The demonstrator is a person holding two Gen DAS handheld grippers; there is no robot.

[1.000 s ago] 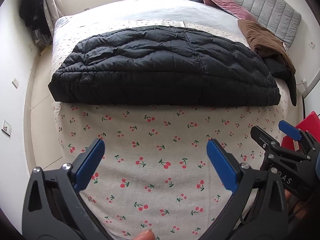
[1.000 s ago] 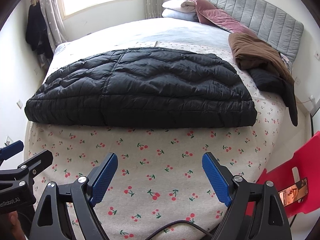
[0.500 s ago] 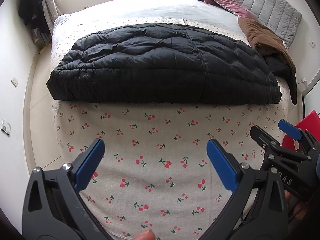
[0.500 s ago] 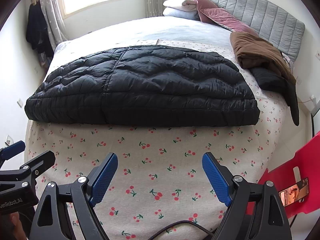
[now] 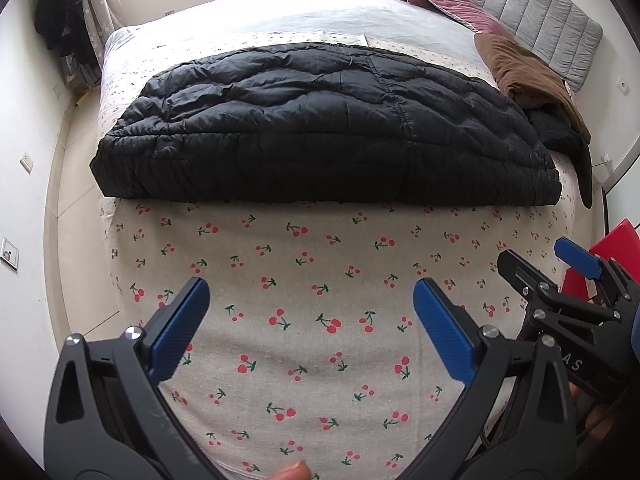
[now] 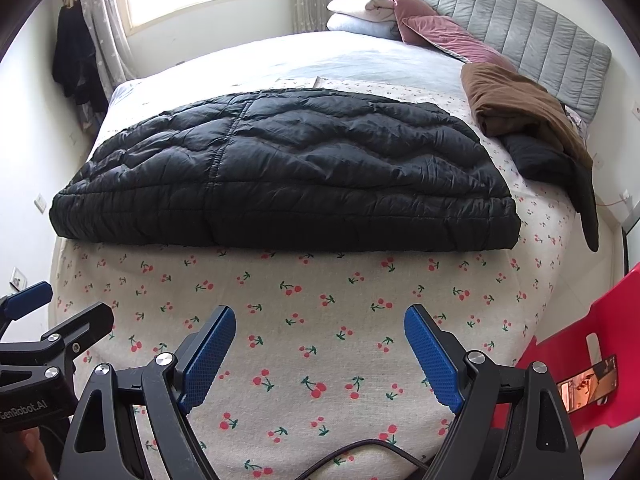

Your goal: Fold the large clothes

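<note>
A black quilted down coat (image 5: 320,128) (image 6: 280,172) lies folded into a wide rectangle across the cherry-print bedspread (image 5: 320,280) (image 6: 320,300). Its thick near edge faces both cameras. My left gripper (image 5: 310,304) hovers open over the bare bedspread short of that edge, blue pads wide apart with nothing between them. My right gripper (image 6: 320,330) stands open the same way, also short of the coat. Each gripper shows at the edge of the other's view: the right gripper (image 5: 560,268) at the right side, the left gripper (image 6: 60,304) at the left.
A brown garment (image 6: 516,108) over a black one (image 6: 560,168) lies at the bed's right side, near the grey headboard (image 6: 520,24) and pink pillows (image 6: 440,28). A red plastic chair (image 6: 592,356) stands at the right. Dark clothes (image 6: 72,64) hang by the window curtain.
The coat sits slightly lower and nearer in both views than a second ago; both grippers stay open over the bedspread, with nothing taken hold of.
</note>
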